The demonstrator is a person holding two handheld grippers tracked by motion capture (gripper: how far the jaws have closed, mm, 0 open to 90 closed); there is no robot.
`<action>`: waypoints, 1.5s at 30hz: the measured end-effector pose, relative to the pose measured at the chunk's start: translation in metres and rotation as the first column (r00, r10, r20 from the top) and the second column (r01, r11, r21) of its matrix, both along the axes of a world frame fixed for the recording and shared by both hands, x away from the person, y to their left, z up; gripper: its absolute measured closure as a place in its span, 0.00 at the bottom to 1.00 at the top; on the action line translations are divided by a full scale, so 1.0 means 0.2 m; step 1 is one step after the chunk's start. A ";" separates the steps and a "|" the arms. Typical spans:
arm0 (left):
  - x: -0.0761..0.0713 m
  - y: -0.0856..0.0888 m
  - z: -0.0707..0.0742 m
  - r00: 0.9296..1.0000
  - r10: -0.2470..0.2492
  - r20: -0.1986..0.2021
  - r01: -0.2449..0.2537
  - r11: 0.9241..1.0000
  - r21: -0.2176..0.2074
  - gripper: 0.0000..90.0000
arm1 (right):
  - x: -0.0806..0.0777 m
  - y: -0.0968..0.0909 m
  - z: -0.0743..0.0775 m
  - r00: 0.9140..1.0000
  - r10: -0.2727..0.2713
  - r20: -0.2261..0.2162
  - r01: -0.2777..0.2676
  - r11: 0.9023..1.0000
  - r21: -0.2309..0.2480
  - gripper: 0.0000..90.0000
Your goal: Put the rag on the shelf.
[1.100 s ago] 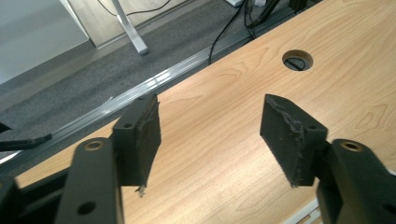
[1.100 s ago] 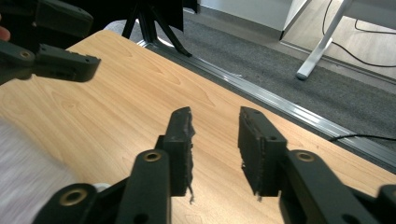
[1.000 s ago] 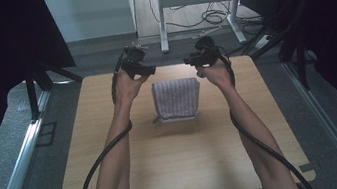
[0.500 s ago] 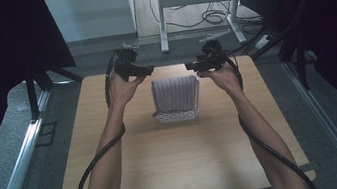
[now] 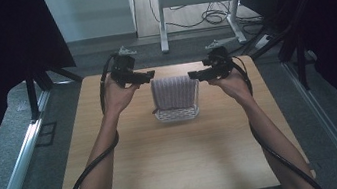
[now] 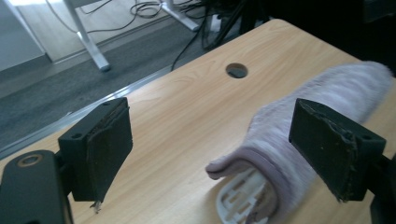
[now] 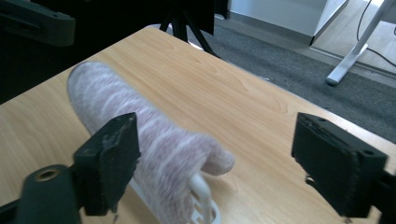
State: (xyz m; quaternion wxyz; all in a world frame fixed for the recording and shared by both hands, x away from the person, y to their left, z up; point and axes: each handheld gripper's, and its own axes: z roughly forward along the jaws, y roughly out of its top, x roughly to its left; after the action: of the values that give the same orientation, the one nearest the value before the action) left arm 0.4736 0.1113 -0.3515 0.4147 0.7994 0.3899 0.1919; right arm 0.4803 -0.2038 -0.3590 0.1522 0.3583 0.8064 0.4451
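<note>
Flanking a towel (image 5: 175,92) draped over a white rack (image 5: 177,115) on the desk (image 5: 182,163): left gripper (image 5: 148,75) just beside the towel's left end, right gripper (image 5: 194,75) just beside its right end. Both sets of fingers (image 6: 100,151) stand wide apart, having just been opening, and grip nothing. In the left gripper view the towel's end lies between the fingers, untouched; in the right gripper view it sits by the left finger (image 7: 112,161).

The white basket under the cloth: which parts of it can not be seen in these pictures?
- High view: the striped cloth covers the white basket except its near rim.
- Left gripper view: the cloth and the bottom edge hide most of the basket.
- Right gripper view: the cloth and the bottom edge leave one corner.
</note>
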 end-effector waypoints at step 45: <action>-0.72 0.06 -0.73 0.994 -0.104 -0.039 0.107 0.989 0.098 0.13 | -0.57 0.00 -0.61 0.990 0.109 -0.094 -0.120 0.986 -0.113 0.02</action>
State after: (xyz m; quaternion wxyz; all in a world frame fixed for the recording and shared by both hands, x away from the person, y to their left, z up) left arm 0.3293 0.1223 -0.4967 0.3772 0.8418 0.3438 0.1755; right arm 0.3654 -0.2033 -0.4808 0.1121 0.3206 0.8566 0.3884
